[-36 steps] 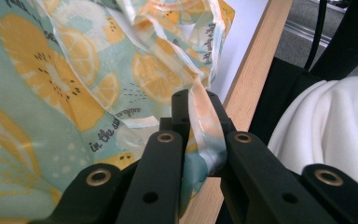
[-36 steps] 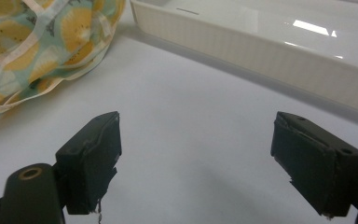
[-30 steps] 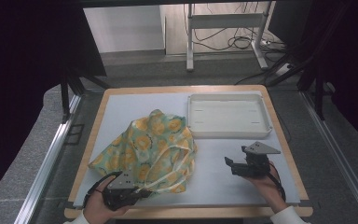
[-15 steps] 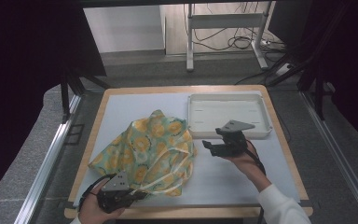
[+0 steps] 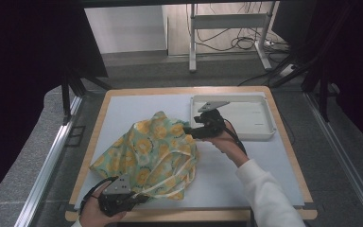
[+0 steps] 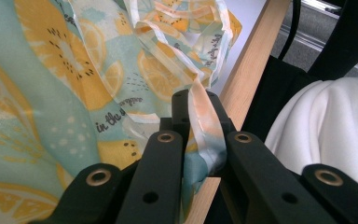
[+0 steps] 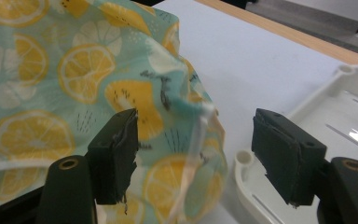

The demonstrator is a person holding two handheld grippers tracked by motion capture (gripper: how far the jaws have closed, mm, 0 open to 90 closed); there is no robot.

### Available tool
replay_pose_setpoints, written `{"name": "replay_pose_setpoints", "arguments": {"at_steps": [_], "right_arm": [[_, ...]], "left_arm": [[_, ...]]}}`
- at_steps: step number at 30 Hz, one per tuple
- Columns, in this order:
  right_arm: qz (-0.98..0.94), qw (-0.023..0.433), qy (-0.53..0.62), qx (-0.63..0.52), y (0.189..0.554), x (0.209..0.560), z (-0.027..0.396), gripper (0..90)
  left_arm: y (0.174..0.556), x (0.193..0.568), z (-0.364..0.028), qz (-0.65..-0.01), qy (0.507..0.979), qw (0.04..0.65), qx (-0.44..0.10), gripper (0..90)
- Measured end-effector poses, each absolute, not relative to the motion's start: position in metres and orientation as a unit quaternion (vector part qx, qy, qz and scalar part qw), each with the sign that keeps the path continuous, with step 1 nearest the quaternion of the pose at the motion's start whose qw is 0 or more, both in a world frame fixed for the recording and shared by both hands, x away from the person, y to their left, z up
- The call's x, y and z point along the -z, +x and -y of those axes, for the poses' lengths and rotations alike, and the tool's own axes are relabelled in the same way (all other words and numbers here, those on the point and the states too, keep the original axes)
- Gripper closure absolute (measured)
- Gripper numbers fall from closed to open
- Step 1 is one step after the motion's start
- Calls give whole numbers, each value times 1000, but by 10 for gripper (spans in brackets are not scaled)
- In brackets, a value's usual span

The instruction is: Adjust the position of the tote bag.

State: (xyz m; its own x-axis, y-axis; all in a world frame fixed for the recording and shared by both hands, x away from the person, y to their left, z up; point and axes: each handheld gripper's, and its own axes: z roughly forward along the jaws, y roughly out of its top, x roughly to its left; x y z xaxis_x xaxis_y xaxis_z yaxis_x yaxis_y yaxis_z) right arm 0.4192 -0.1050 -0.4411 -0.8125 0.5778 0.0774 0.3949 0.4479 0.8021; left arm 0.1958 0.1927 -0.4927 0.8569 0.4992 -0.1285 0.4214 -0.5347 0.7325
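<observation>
My left gripper point(image 5: 137, 197), at the table's point(image 5: 137, 106) near edge, is clamped tight on a strap point(image 6: 204, 122) of the lemon-print bag point(image 5: 151, 153). The bag lies crumpled left of centre on the table. My right gripper point(image 7: 193, 154) sits at the bag's far right edge, just beside the white tray point(image 5: 257, 118); its jaws have just been closing, with a fold of the bag between them, not yet pinched.
</observation>
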Motion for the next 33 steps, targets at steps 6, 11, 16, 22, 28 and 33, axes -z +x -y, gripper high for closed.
{"name": "replay_pose_setpoints", "arguments": {"at_steps": [6, 11, 16, 22, 28, 33], "right_arm": [[-866, 95, 287, -398, 430, 458, 85, 390], [-879, 72, 281, -379, 432, 474, 77, 494], [-885, 77, 279, -365, 433, 480, 72, 555], [-886, 79, 278, -362, 437, 484, 66, 680], [-888, 77, 272, -363, 441, 487, 65, 832], [-888, 79, 267, -366, 440, 484, 68, 835]], "left_arm": [[194, 493, -200, -268, 872, 407, -51, 871], [194, 495, -204, -270, 871, 408, -51, 870], [194, 495, -204, -270, 870, 409, -52, 869], [195, 496, -205, -270, 871, 407, -51, 869], [195, 495, -206, -270, 870, 409, -52, 868], [195, 496, -207, -271, 870, 408, -52, 868]]}}
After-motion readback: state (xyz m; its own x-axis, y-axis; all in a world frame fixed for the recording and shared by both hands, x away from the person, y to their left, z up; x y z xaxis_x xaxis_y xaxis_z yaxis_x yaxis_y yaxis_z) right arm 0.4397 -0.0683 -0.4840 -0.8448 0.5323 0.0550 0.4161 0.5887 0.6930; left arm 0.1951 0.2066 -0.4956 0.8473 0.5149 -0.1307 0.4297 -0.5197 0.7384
